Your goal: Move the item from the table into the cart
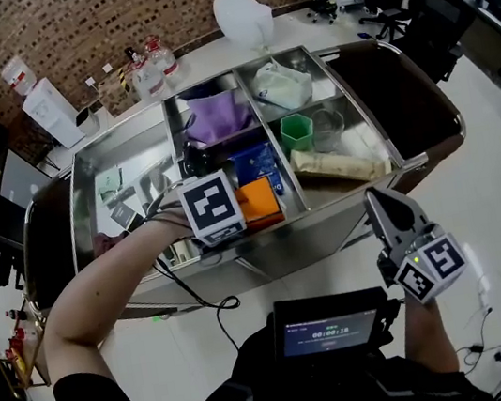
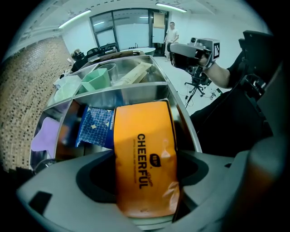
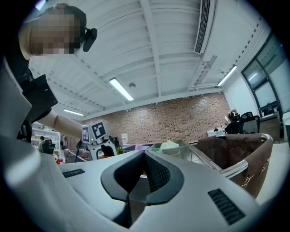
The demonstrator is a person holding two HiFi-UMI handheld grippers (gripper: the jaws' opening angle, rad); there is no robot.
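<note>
An orange packet point(image 2: 144, 154) printed CHEERFUL sits between the jaws of my left gripper point(image 2: 145, 174), which is shut on it. In the head view the left gripper point(image 1: 224, 211) holds the orange packet point(image 1: 258, 201) low over the middle compartment of the steel cart point(image 1: 128, 149), beside a blue box point(image 1: 254, 162). My right gripper point(image 1: 387, 210) hangs in front of the cart's near right corner, off the cart, pointing toward it. In its own view the right gripper point(image 3: 144, 156) has its jaws pressed together with nothing between them.
The cart also holds a purple cloth point(image 1: 217, 115), a green cup point(image 1: 296, 130), a clear cup point(image 1: 327, 127), a long beige packet point(image 1: 340, 165) and a pale bag point(image 1: 281, 87). A brown bag point(image 1: 404, 93) hangs on its right end. Bottles point(image 1: 152, 66) stand on the counter behind.
</note>
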